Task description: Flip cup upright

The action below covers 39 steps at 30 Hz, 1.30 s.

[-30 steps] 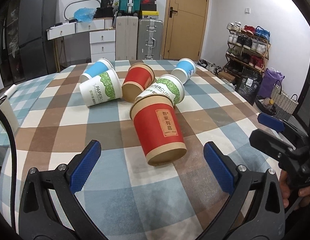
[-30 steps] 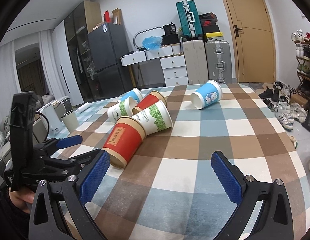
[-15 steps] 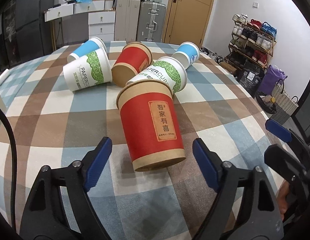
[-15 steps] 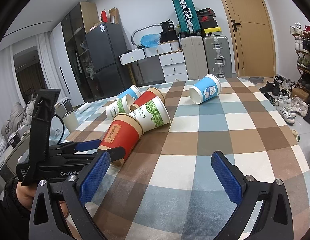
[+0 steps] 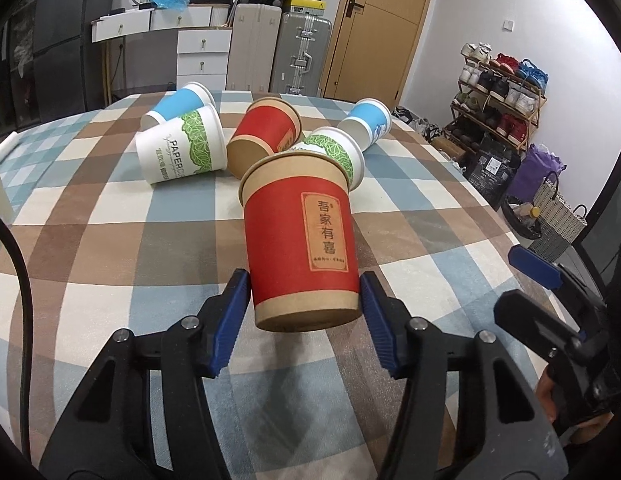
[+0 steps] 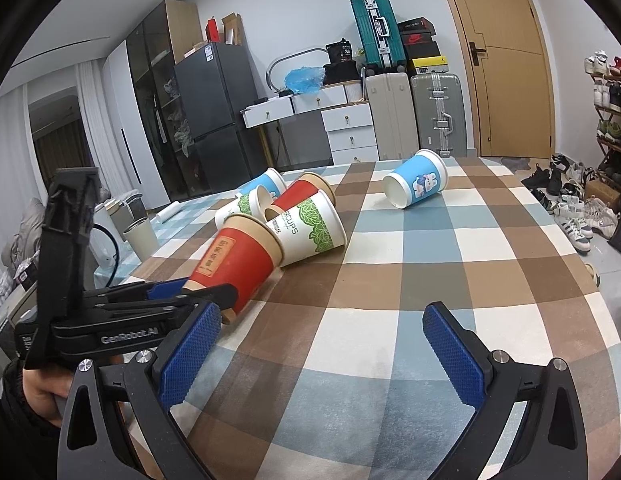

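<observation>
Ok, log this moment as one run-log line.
left tongs: closed on red cup base, cup lying on side | right tongs: open, empty, over table | five other cups on their sides

Two low wrist views, shared red cup [image 5: 300, 240].

Setting: lived-in home room used partly for storage. Evidence: checked tablecloth [image 6: 450, 280] over table; stacked suitcases [image 6: 414, 108] beside wooden door [image 6: 506, 60]; shoe rack [image 5: 498, 84] along wall; dark refrigerator [image 6: 210, 116]; white drawer unit [image 5: 202, 56]; curtains [image 6: 90, 120] at window side.
</observation>
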Each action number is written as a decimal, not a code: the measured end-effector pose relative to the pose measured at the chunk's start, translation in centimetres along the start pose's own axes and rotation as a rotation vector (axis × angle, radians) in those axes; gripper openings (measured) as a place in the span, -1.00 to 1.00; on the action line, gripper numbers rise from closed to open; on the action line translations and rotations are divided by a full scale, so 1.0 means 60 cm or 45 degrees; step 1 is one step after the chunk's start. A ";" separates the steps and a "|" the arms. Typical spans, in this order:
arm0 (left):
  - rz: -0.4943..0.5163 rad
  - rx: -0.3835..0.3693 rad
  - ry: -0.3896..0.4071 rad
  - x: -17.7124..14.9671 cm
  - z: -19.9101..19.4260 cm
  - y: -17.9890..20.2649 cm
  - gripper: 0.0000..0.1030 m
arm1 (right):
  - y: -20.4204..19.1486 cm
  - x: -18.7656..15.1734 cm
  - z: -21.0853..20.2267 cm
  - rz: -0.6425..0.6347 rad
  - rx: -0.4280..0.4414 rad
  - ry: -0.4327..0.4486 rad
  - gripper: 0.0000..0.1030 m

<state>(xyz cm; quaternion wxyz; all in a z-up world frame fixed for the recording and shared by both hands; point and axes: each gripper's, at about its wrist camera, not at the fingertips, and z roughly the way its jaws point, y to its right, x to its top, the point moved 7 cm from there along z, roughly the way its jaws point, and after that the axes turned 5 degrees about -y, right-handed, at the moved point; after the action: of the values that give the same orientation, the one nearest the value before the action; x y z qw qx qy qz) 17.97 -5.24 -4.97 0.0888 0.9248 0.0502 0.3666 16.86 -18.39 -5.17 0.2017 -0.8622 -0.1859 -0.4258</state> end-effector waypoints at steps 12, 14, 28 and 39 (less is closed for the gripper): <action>-0.016 0.025 0.086 -0.030 -0.092 -0.021 0.04 | -0.039 -0.006 0.002 -0.066 0.034 -0.009 1.00; -0.022 0.024 0.090 -0.041 -0.102 -0.024 0.04 | -0.043 -0.009 0.004 -0.074 0.036 -0.014 1.00; -0.074 0.016 0.053 -0.119 -0.135 -0.032 0.04 | -0.071 -0.027 0.004 -0.136 0.055 -0.049 1.00; -0.089 -0.003 0.016 -0.156 -0.131 -0.018 0.04 | -0.078 -0.038 0.002 -0.162 0.065 -0.069 1.00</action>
<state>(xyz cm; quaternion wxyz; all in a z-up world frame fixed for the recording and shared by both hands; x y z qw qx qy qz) 5.74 -4.67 -5.80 0.1023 0.9200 0.0827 0.3691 13.33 -14.66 -6.22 0.1909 -0.8544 -0.2566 -0.4095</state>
